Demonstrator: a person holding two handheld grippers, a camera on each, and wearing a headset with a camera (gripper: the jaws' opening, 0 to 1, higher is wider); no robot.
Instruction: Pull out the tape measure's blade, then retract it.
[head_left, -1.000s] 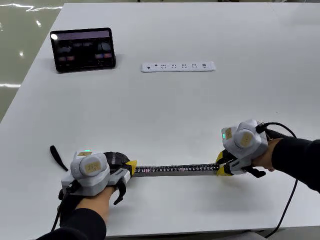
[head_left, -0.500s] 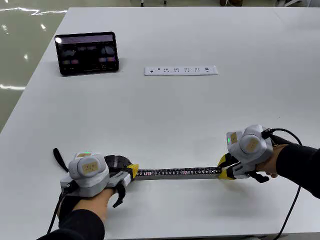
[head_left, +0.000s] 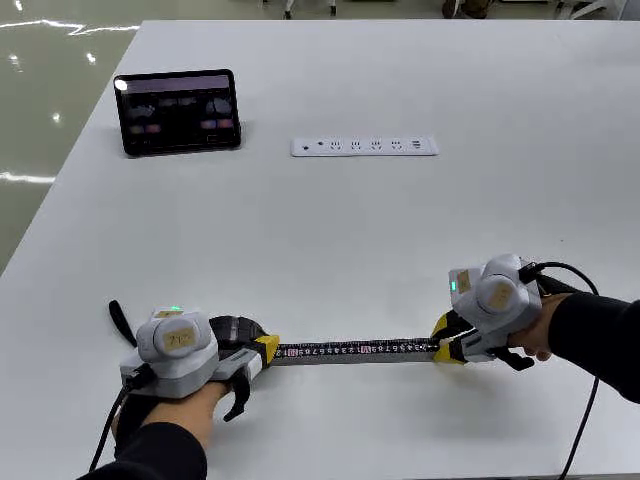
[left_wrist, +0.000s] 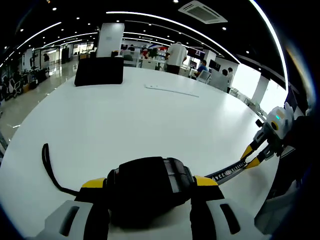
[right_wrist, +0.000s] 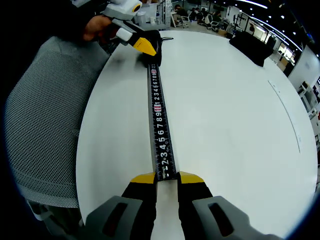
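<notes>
- Left gripper (head_left: 258, 352): lower left of the head view. Its yellow-tipped jaws are clenched on the black round tape measure case (left_wrist: 150, 190), one jaw on each side.
- The case rests on the white table (head_left: 400, 60) near its front edge. Part of its dark numbered metal blade (head_left: 355, 348) is drawn out.
- The drawn length lies flat on the table and runs straight from the case, lower left, to the lower right of the head view.
- Right gripper (right_wrist: 167, 179): its jaws are pinched together on the free end of the blade. In the right gripper view, the low numbers sit just ahead of the yellow tips.
- A black strap (head_left: 120, 320) trails from the case on the table, at the far left.
- A dark tablet (head_left: 178, 110) stands propped at the upper left, well apart from the work.
- A white power strip (head_left: 365, 147) lies flat at upper centre, to the right of the tablet.
</notes>
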